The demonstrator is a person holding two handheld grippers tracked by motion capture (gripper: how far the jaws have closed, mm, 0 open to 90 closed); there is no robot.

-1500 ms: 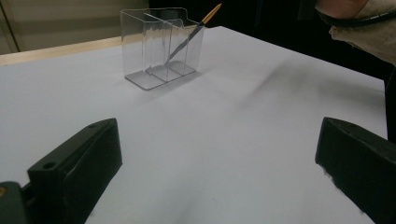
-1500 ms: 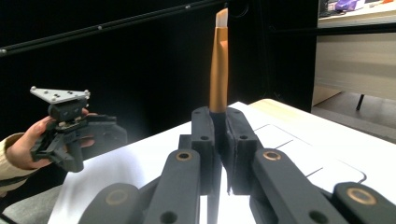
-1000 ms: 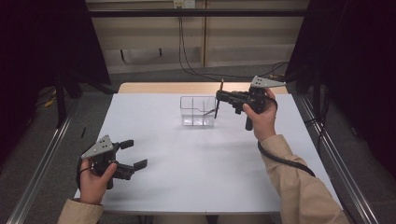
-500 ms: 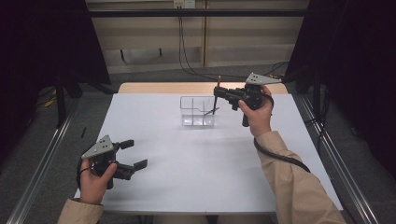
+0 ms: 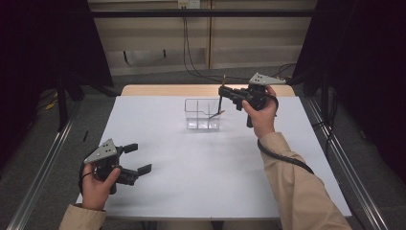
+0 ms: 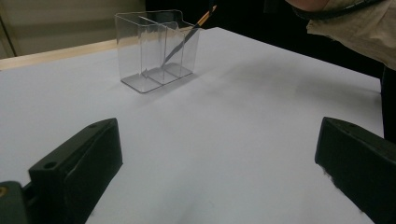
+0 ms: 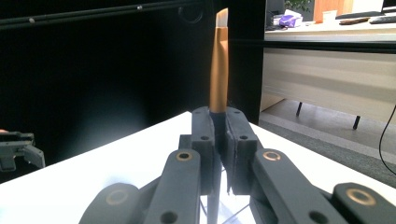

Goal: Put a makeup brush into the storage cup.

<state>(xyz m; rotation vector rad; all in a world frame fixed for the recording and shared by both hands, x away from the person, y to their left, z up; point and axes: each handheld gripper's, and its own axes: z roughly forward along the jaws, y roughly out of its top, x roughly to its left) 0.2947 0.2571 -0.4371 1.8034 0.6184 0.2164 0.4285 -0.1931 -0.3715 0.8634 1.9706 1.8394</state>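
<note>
Right gripper [image 5: 224, 92] fingers clamped on pencil [image 7: 218, 65] above clear organizer [image 5: 203, 115], left gripper [image 5: 136, 158] fingers wide, empty

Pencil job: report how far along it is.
Done: one pencil already leans inside the clear holder. In hand: the right gripper is shut on a second pencil, held upright above the holder's right end. Left: lower it into a compartment and let go. The left gripper waits open near the table's front.
</note>
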